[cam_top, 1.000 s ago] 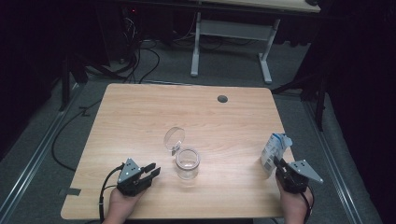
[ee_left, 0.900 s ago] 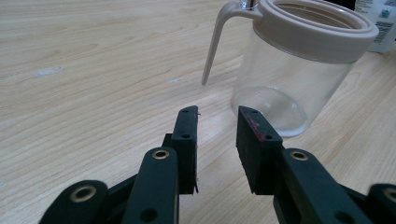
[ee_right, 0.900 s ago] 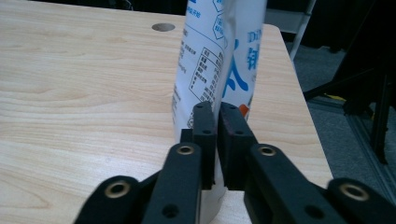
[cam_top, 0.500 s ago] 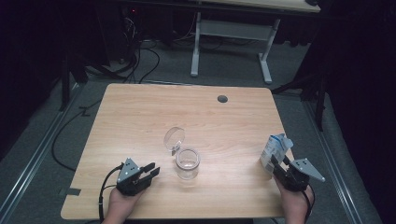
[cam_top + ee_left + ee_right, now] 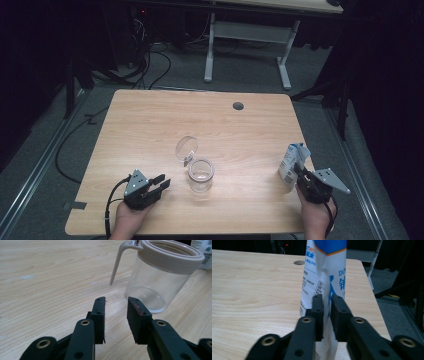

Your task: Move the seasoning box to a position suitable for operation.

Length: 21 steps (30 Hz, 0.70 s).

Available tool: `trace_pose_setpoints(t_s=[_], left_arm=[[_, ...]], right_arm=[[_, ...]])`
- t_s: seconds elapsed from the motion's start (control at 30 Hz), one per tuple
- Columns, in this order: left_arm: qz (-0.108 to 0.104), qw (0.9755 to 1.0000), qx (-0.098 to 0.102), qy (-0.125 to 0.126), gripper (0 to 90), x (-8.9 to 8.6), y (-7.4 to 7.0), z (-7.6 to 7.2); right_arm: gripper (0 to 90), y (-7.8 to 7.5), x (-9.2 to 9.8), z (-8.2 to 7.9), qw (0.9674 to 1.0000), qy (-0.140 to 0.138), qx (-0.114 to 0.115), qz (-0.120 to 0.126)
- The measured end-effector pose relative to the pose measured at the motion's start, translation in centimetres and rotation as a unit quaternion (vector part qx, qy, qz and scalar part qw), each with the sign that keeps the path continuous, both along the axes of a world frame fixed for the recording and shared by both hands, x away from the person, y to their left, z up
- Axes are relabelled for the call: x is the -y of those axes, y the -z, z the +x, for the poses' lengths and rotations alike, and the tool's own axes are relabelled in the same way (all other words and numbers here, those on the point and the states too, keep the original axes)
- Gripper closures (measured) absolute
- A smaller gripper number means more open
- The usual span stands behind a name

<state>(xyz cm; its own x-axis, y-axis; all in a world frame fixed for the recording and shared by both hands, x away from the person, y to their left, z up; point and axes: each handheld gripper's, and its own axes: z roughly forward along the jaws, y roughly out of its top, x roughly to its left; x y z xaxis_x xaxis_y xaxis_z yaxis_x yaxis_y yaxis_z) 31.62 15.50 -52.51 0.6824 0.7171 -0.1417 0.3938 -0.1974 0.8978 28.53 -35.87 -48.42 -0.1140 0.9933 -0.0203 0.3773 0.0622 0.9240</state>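
A clear glass jar (image 5: pixel 201 175) with a beige rim stands near the table's front middle, its hinged lid (image 5: pixel 186 148) swung open behind it. In the left gripper view the jar (image 5: pixel 162 277) sits just ahead and right of my left gripper (image 5: pixel 116 301), which is open with nothing between its jaws. My left gripper (image 5: pixel 159 181) rests on the table left of the jar. A white and blue pouch (image 5: pixel 291 161) stands upright at the right edge. My right gripper (image 5: pixel 301 175) is shut on the pouch (image 5: pixel 325 272), pinching its lower part (image 5: pixel 326 298).
The wooden table (image 5: pixel 150 130) has a round cable hole (image 5: pixel 238 105) at the back. Cables lie on the floor at the left, and another desk's white legs (image 5: pixel 210 50) stand behind. The pouch sits close to the table's right edge.
The right gripper and pouch have shifted very slightly; the left gripper and jar stay where they were.
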Motion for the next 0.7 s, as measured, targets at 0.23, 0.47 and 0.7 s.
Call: trace_pose_setpoints(t_s=[0.23,0.47,0.7], left_arm=[[-0.001,1.0000,0.000,0.002,67.6,0.0,-0.1,-0.1],[0.000,1.0000,0.002,0.004,66.5,-0.1,0.0,-0.1],[-0.004,1.0000,0.004,0.003,66.3,-0.1,-0.1,-0.1]], right_arm=[[90.0,0.1,0.3,-0.1,0.9998,-0.019,-0.001,0.010],[90.0,-0.3,-0.2,-0.1,0.9996,-0.027,-0.002,-0.003],[90.0,-0.8,-0.8,-0.6,0.9989,-0.046,0.001,0.012]])
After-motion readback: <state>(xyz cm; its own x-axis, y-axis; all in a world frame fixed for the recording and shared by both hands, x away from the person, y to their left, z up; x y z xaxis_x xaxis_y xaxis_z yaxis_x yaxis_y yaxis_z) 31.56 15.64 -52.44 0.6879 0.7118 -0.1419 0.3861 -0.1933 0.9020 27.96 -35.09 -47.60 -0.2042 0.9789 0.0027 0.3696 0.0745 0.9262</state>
